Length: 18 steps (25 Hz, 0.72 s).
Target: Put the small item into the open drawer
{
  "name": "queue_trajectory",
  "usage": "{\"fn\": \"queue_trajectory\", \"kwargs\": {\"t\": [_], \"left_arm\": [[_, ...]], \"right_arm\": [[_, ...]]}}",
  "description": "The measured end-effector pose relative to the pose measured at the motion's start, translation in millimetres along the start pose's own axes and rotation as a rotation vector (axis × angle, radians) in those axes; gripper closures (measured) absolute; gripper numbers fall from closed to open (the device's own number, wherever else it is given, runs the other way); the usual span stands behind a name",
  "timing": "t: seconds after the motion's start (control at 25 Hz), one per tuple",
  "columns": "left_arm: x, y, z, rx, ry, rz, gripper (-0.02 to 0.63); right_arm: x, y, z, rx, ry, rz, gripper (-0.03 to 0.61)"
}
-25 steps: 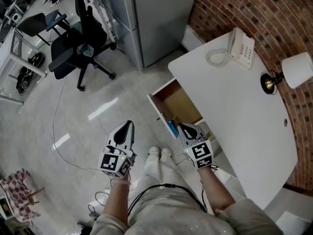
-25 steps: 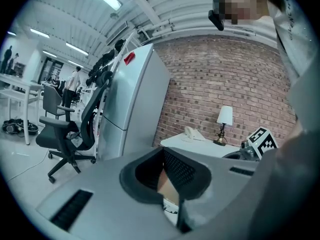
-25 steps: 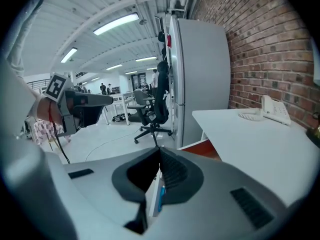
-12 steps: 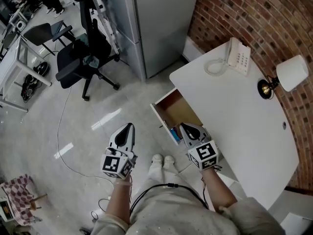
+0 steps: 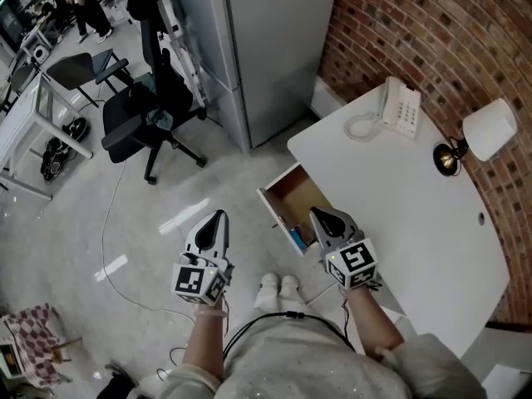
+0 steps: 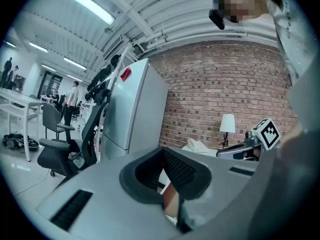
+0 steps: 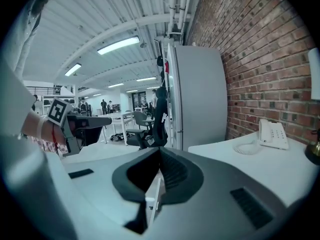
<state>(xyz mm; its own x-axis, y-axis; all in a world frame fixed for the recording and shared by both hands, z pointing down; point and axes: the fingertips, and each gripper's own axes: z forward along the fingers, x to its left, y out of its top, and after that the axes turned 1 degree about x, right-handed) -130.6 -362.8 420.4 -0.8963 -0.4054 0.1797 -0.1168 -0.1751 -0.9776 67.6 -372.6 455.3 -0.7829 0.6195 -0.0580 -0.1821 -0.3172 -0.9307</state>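
The open drawer (image 5: 293,191) sticks out of the white desk (image 5: 407,198), showing its wooden bottom. A small blue item (image 5: 298,239) lies at the drawer's near end, partly hidden by my right gripper (image 5: 318,214). That gripper hovers over the near end with its jaws shut and nothing between them; in the right gripper view (image 7: 160,149) its jaws meet at the tip. My left gripper (image 5: 218,215) hangs over the floor to the drawer's left, also shut and empty, and the left gripper view (image 6: 162,151) shows its pads touching.
A white telephone (image 5: 400,106) and a desk lamp (image 5: 485,130) stand on the desk by the brick wall (image 5: 416,32). A tall grey cabinet (image 5: 266,48) rises behind the drawer. A black office chair (image 5: 150,110) and a cable (image 5: 106,223) are on the floor at left.
The head view has drifted, so the desk and drawer sit slightly lower in the picture. Both grippers hold nearly the same places and stay shut.
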Motion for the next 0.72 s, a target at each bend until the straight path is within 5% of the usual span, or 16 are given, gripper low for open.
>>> {"fn": "queue_trajectory", "kwargs": {"t": [0.72], "left_arm": [[-7.2,51.5,3.9,-0.072,-0.003,0.105,0.609]], "right_arm": [[-7.8,69.3,-7.6,-0.156,0.002,-0.008,0.574]]}}
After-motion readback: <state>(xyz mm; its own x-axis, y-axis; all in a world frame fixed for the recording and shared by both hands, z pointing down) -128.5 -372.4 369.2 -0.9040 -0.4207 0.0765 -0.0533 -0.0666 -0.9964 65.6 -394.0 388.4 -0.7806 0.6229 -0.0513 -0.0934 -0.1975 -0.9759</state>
